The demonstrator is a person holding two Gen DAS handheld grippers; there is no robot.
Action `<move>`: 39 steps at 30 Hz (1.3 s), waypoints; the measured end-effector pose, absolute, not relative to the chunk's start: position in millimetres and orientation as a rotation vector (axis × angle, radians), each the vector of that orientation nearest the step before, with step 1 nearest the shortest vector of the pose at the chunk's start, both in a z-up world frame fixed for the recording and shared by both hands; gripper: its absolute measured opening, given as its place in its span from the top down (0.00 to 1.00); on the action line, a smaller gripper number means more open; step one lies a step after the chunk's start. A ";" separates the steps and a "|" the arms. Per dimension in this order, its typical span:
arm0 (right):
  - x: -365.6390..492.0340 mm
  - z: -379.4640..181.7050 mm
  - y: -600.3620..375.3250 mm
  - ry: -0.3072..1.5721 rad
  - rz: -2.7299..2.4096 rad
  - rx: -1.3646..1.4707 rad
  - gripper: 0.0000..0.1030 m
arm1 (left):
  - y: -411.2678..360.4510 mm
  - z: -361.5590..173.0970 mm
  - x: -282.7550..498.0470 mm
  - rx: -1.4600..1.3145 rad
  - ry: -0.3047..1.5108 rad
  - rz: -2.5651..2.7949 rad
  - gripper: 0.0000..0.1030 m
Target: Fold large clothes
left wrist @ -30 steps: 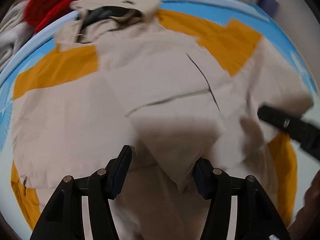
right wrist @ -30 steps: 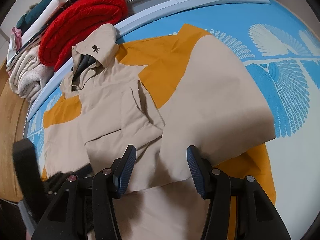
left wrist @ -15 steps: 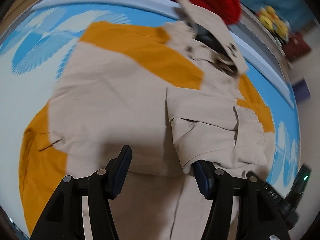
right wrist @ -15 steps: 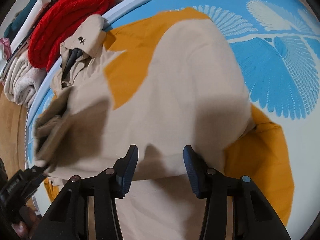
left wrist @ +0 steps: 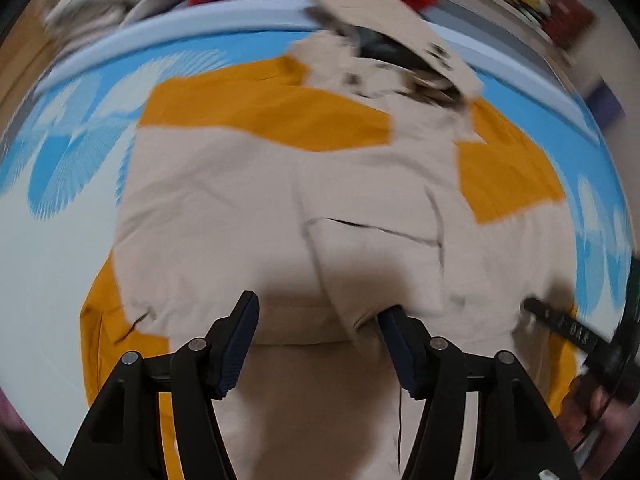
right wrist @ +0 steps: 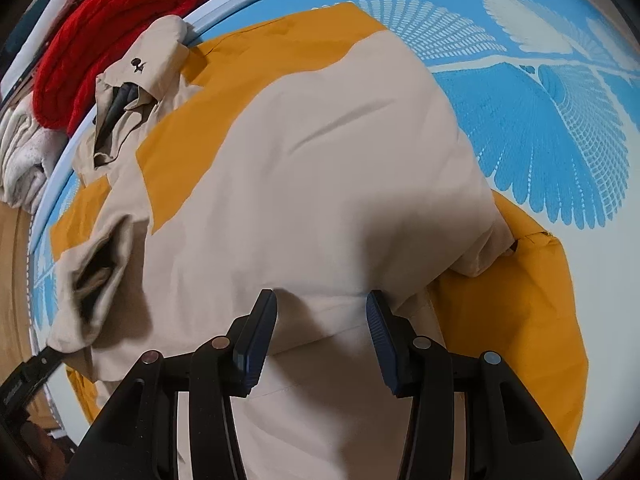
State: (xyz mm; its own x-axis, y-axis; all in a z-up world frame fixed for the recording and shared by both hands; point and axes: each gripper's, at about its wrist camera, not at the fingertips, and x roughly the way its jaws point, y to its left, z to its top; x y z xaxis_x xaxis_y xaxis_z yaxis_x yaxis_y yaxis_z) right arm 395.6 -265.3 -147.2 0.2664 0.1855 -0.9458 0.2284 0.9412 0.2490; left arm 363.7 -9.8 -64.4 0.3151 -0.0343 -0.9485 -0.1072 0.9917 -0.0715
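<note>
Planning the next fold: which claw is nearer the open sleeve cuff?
Left. The left claw is right at the sleeve cuff; the right claw hovers over the jacket body, apart from it.

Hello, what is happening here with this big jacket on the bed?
A person with a gripper in each hand is folding a beige and orange jacket spread on a blue patterned sheet. Both sleeves are folded across the body. The left gripper and right gripper are open above the hem. A red knit lies beyond the hood.

A beige jacket (right wrist: 304, 168) with mustard-yellow panels is seen on a sky-blue sheet (right wrist: 560, 120) printed with white feathery fans, beside a red knit (right wrist: 120, 28).
</note>
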 end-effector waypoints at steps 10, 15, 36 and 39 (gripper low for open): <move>393.7 -148.3 -255.3 1.319 -0.011 0.334 0.54 | -71.0 -87.2 374.1 0.124 1.220 -0.027 0.39; 395.6 -149.9 -255.8 1.324 0.001 0.330 0.54 | -77.3 -95.4 383.3 0.139 1.223 -0.024 0.38; 401.9 -155.0 -255.7 1.331 0.011 0.359 0.52 | 73.4 -57.3 366.4 -0.590 1.048 0.256 0.60; 401.0 -154.3 -254.7 1.329 0.003 0.362 0.52 | 87.0 -66.0 365.1 -0.675 1.084 0.217 0.60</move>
